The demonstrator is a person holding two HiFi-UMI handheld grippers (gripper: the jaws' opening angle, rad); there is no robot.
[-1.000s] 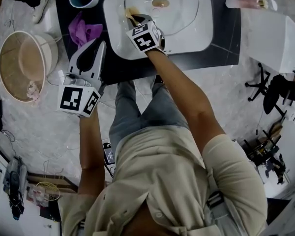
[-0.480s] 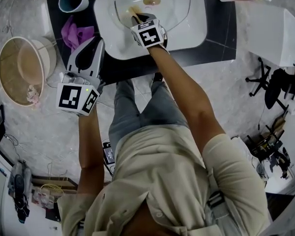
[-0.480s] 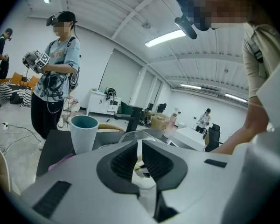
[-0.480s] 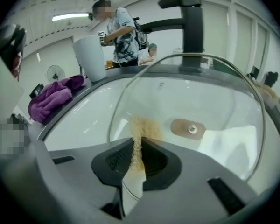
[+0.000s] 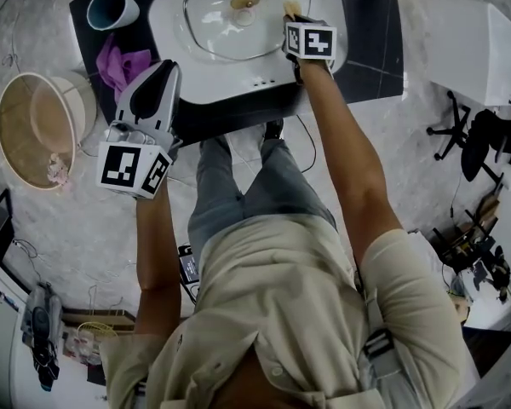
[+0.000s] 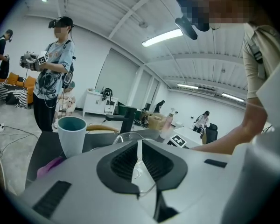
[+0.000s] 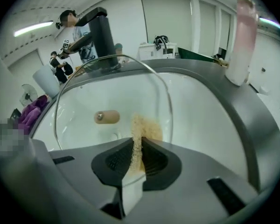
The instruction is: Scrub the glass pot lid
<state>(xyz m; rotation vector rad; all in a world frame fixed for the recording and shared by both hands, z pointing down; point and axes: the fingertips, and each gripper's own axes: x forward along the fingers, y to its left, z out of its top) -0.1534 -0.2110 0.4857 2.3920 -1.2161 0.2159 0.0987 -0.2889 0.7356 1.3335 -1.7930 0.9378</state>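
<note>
- Lid (image 5: 217, 32) lies in the white sink (image 5: 180, 73), filling the basin's left and middle.
- Left gripper (image 5: 163, 68) hangs near and left of the sink, jaws closed together on nothing, well apart from the lid.
- Right gripper (image 7: 137, 143) has its jaws pinched on a tan sponge (image 7: 147, 125), which sits at the lid's right edge.
- Cup (image 5: 112, 8) and purple cloth (image 5: 119, 62) lie left of the sink.
</note>
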